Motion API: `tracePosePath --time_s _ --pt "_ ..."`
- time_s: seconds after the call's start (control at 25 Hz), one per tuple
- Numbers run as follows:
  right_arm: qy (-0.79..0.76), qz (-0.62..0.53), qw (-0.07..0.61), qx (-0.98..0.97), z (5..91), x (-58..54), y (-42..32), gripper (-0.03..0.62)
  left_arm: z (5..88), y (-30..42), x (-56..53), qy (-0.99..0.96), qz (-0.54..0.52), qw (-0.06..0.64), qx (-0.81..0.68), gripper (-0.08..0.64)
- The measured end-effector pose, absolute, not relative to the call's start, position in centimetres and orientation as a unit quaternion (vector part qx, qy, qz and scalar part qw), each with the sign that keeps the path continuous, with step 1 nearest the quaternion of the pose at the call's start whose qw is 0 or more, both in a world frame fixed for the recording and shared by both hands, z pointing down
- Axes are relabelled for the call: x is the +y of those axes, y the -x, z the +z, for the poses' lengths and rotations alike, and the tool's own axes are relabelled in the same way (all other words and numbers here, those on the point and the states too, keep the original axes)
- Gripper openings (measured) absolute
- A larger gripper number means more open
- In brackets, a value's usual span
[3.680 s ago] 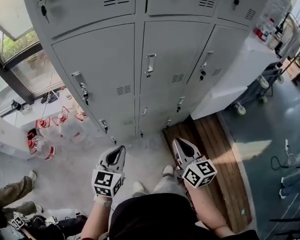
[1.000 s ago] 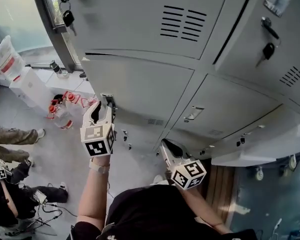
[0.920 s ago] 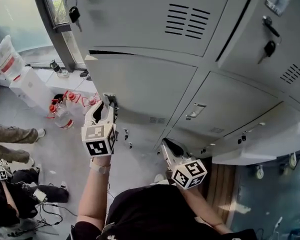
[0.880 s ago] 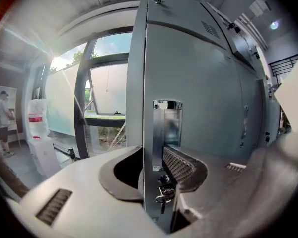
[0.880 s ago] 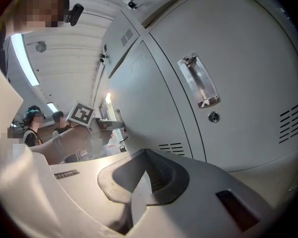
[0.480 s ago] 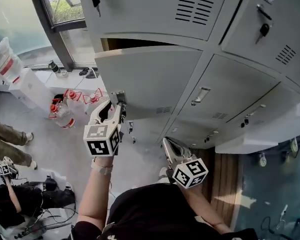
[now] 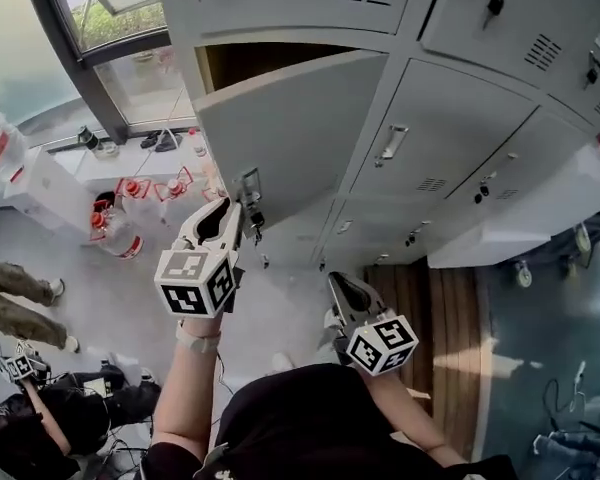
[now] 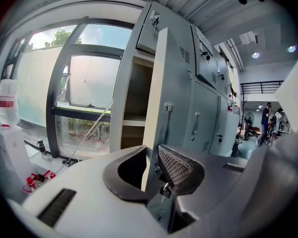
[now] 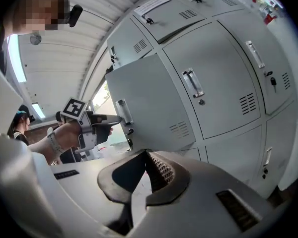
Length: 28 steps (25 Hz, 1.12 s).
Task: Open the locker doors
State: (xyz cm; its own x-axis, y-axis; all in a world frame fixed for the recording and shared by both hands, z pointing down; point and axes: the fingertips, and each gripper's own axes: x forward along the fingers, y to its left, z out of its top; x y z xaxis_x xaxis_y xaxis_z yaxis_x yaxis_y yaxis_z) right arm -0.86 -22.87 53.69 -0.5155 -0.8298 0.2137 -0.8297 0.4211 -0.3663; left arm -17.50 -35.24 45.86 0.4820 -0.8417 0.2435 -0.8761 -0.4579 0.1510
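The left locker door stands swung out, baring a dark empty compartment. My left gripper is at that door's free edge, just below its handle. In the left gripper view the door edge runs down between the jaws of my left gripper; they have just been closing and now sit against it, keys hanging below. My right gripper hangs lower, in front of the lockers, shut on nothing. The right gripper view shows my right gripper and, beyond it, my left gripper at the open door.
The middle locker door with its handle is closed, as are the doors to its right. Bottles and a white container stand on the floor by the window. A wooden platform lies right. A person's leg shows at left.
The left locker door has swung from a narrow crack to wide open. My left gripper came back toward me with the door edge. The right gripper stayed shut and low.
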Motion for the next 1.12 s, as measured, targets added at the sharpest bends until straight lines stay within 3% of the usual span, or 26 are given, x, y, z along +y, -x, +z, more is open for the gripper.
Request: tracePosePath --time_s 0.4,1.12 --pt "0.546 -0.215 0.014 0.810 53.8 -17.6 -0.6 0.028 45.9 14.6 -30.1 -0.890 0.067 0.116 -0.436 0.071" --pt "0.562 -0.200 0.031 0.802 51.4 -13.4 -11.0 0.028 45.9 5.6 -22.6 -0.899 0.071 0.124 -0.414 0.060"
